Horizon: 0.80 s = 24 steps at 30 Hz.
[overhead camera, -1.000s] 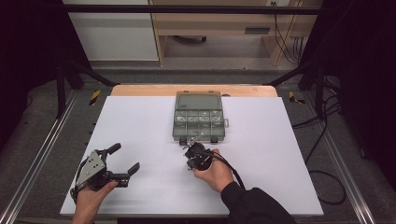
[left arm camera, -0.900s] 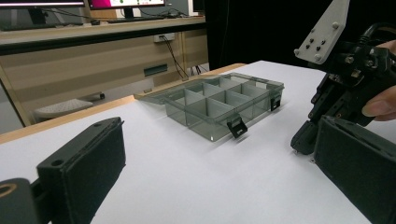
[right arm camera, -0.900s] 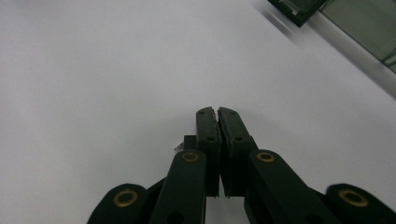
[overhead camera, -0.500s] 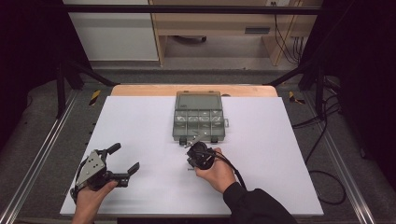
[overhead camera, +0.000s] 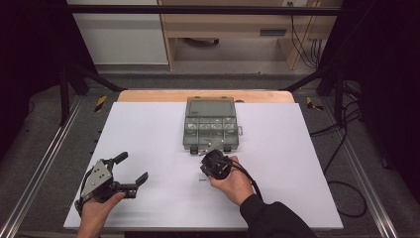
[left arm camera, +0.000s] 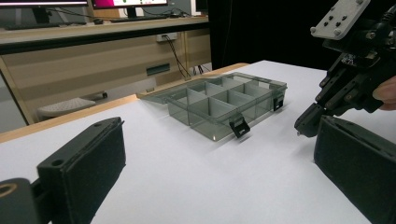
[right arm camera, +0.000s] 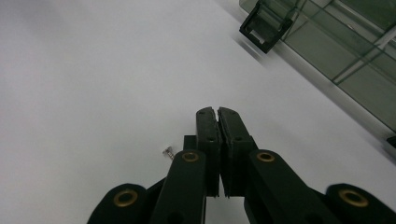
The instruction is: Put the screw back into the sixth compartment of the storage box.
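A small screw [right arm camera: 166, 152] is seen lying on the white table [overhead camera: 148, 129], just beside the right gripper [right arm camera: 217, 112] and to the left of its jaws, which are pressed together with nothing between them. The screw is tiny, silvery and short, too small for more to be told. A clear compartment box [overhead camera: 211, 125] with black latches stands open just beyond. Compared with a second ago, the right gripper is set slightly nearer the person. The left gripper [overhead camera: 130, 171] is kept in place with its jaws apart.
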Available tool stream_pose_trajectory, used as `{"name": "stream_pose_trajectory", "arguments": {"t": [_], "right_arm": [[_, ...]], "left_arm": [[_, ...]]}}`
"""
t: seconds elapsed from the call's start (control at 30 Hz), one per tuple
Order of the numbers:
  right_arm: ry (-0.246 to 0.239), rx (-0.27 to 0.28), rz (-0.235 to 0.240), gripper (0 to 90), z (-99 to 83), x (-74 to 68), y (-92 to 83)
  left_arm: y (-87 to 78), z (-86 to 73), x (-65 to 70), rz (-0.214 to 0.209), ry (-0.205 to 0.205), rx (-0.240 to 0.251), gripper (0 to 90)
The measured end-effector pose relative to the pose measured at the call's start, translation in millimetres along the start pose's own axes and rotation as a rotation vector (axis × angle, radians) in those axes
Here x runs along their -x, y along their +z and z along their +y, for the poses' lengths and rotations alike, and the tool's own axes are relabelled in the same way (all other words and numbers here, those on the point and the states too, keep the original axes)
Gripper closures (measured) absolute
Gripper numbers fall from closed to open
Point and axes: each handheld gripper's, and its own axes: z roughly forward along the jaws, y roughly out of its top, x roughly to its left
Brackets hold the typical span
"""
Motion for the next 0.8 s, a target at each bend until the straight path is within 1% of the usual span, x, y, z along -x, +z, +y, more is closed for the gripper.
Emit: {"name": "stream_pose_trajectory", "arguments": {"t": [0.03, 0.07, 0.1, 0.17, 0.2, 0.27, 0.33, 0.37, 0.4, 0.47, 0.5, 0.53, 0.57, 0.6, 0.7, 0.73, 0.77, 0.8], "right_arm": [[0.011, 0.003, -0.004, 87.8, -0.3, -0.6, 0.3], [0.006, 0.003, 0.001, 87.8, -0.9, 0.1, -0.1], [0.014, 0.005, -0.001, 87.8, -1.2, -0.1, -0.3], [0.000, 0.001, -0.003, 87.8, -2.2, 1.6, -1.3], [0.012, 0.009, -0.005, 87.8, -2.2, 1.4, -1.7], [0.008, 0.012, -0.005, 87.8, -2.5, 2.9, -3.7], [0.026, 0.024, -0.017, 87.8, -2.3, 4.1, -5.6], [0.026, 0.024, -0.017, 87.8, -2.3, 4.1, -5.6], [0.035, 0.045, -0.023, 87.8, -2.4, 6.5, -6.9], [0.034, 0.050, -0.027, 87.8, -2.4, 7.3, -7.9], [0.043, 0.058, -0.033, 87.8, -2.1, 7.7, -9.6], [0.050, 0.079, -0.035, 87.8, -1.8, 8.4, -10.7], [0.050, 0.079, -0.035, 87.8, -1.8, 8.4, -10.7], [0.044, 0.093, -0.038, 87.8, -1.6, 9.2, -12.2], [0.056, 0.111, -0.033, 87.8, -1.0, 9.4, -13.0], [0.056, 0.111, -0.033, 87.8, -1.0, 9.4, -13.0], [0.046, 0.115, -0.025, 87.8, -1.2, 10.6, -13.2], [0.048, 0.131, -0.025, 87.8, -0.9, 11.1, -12.8]], "left_arm": [[0.1, 0.0, 0.2, -0.001, 0.000, 0.000, 1.9], [-0.1, 0.0, 0.3, -0.001, 0.000, 0.001, 1.9], [-0.3, 0.1, 0.2, 0.000, 0.000, 0.001, 2.0], [-0.8, 0.1, -0.2, 0.001, 0.000, 0.002, 2.0], [-0.8, 0.0, -0.2, 0.001, -0.001, 0.003, 2.0], [-0.8, 0.0, -0.3, 0.001, 0.000, 0.002, 2.0], [-0.5, 0.0, 0.1, -0.002, -0.001, 0.005, 2.0], [-0.5, 0.1, 0.2, -0.003, 0.001, 0.004, 2.0], [-0.4, 0.1, 0.4, -0.004, 0.001, 0.005, 2.0], [-0.5, 0.2, 0.4, -0.004, 0.002, 0.004, 1.9], [-0.5, 0.2, 0.4, -0.004, 0.002, 0.004, 2.0], [-0.6, 0.2, 0.3, -0.004, 0.002, 0.004, 2.0], [-0.6, 0.2, 0.3, -0.004, 0.001, 0.004, 1.9], [-0.7, 0.2, 0.3, -0.004, 0.001, 0.005, 2.0], [-0.6, 0.2, 0.4, -0.006, 0.001, 0.006, 2.0], [-0.5, 0.2, 0.5, -0.008, 0.002, 0.006, 2.0], [-0.3, 0.1, 0.7, -0.009, 0.004, 0.003, 1.9], [-0.2, 0.1, 0.8, -0.010, 0.004, 0.003, 1.9]]}}
